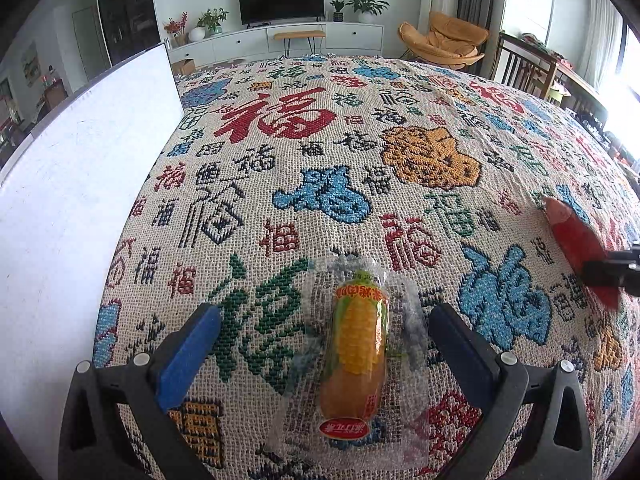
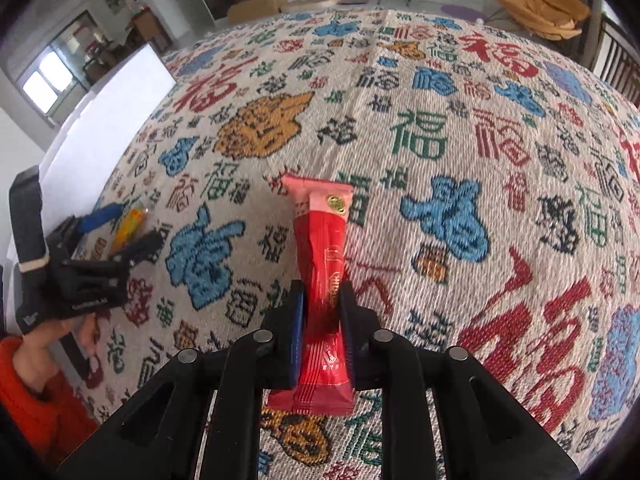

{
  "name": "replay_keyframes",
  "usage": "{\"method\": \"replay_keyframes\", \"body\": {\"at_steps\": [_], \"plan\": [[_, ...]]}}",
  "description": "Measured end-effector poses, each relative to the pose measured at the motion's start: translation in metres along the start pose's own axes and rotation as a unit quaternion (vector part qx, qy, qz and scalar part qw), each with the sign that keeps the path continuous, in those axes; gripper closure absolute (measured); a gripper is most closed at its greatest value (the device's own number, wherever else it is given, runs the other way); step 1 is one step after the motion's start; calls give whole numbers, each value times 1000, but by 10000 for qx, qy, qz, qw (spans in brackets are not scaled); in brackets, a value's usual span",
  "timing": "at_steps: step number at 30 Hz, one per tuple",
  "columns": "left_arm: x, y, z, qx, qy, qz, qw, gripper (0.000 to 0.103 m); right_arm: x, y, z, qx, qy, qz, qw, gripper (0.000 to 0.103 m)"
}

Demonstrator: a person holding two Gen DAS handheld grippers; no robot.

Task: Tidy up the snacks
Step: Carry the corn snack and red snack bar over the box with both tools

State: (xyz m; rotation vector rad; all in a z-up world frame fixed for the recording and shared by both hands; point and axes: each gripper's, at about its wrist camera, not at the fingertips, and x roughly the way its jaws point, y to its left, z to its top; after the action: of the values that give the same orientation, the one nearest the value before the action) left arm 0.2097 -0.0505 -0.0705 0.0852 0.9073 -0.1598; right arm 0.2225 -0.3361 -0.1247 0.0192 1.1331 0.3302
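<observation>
The corn snack (image 1: 356, 344), a clear wrapper printed with a yellow cob and a red oval label, lay at lower centre of the left wrist view, between the wide-spread fingers of the left gripper (image 1: 324, 314). The right gripper (image 2: 322, 294) was clamped on a red snack pack (image 2: 320, 248), possibly lifted off the cloth. Both were over a woven tablecloth (image 1: 340, 128) patterned with characters; a white box (image 1: 80, 152) occupied the left edge, a television (image 1: 281, 0) the top.
</observation>
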Motion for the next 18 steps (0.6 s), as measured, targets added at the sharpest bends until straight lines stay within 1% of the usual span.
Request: {"method": "replay_keyframes", "body": {"at_steps": [1, 2, 4, 5, 6, 8, 10, 12, 13, 14, 15, 16, 17, 18], "plan": [[0, 0, 0, 40, 37, -28, 10000, 0, 1, 0, -2, 38, 16, 25, 10000, 70], [0, 0, 1, 117, 143, -77, 9998, 0, 2, 0, -3, 82, 65, 69, 9999, 68], [-1, 2, 6, 329, 566, -234, 9976, 0, -5, -2, 0, 147, 63, 214, 9996, 43], [-2, 4, 8, 362, 690, -288, 9965, 0, -10, 0, 3, 119, 29, 217, 9997, 39], [-6, 8, 9, 357, 771, -353, 9958, 0, -14, 1, 8, 58, -3, 183, 9998, 38], [-15, 16, 13, 293, 747, -460, 9957, 0, -19, 5, 19, -51, 4, 110, 9999, 38], [-22, 23, 15, 148, 740, -519, 9958, 1, -20, 7, 28, -47, 69, 104, 9999, 38], [-20, 23, 15, 52, 859, -603, 9945, 1, -16, 8, 34, -9, 170, 94, 9998, 38], [-18, 21, 14, 61, 927, -613, 9938, 4, -12, 9, 36, 5, 247, 82, 9997, 38], [-13, 15, 13, 144, 1048, -584, 9927, 10, -8, 9, 37, 27, 332, 64, 9994, 38], [-9, 9, 11, 256, 1154, -518, 9916, 14, -4, 9, 38, 57, 405, 53, 9991, 38], [-7, 0, 9, 461, 1201, -316, 9912, 17, 0, 9, 37, 100, 475, 45, 9988, 38], [-8, -5, 7, 623, 1109, -192, 9917, 22, 3, 8, 36, 153, 538, 45, 9984, 38], [-11, -11, 6, 696, 996, -219, 9923, 30, 5, 7, 34, 190, 569, 61, 9982, 38]]}}
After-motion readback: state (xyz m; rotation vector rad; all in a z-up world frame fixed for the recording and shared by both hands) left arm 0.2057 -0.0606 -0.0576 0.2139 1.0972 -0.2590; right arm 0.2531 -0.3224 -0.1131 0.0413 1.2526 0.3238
